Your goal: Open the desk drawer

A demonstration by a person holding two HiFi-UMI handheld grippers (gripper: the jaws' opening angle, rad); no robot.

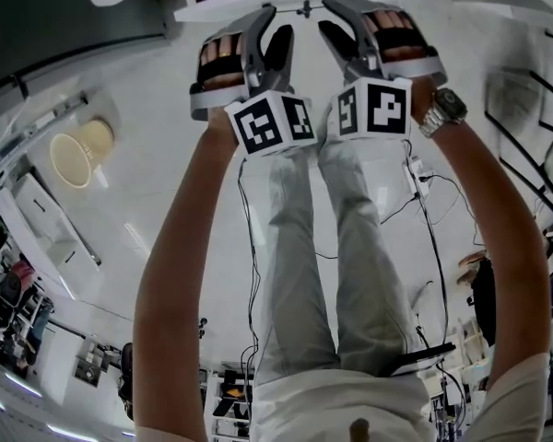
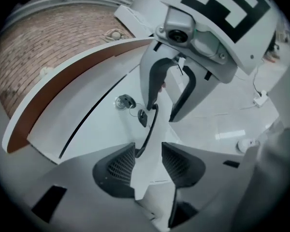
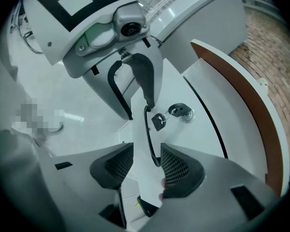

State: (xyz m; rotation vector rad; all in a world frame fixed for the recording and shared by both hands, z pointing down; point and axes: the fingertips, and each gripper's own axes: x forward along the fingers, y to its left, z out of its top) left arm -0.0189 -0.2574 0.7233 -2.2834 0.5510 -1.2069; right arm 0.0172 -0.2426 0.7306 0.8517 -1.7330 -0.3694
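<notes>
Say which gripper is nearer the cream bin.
Left. The left gripper sits up and right of the bin; the right gripper is further right, beyond the left one.

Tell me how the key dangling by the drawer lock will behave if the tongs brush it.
The key hangs loose on a ring from the lock, so it would probably swing aside rather than resist. It looks small and thin, likely light. It sits close beside the black handle, so a nudge may knock it against that.

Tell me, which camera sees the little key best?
The right gripper view: the key hangs clear beside its lock. The left gripper view shows it smaller, against the handle. The head view doesn't show it.
</notes>
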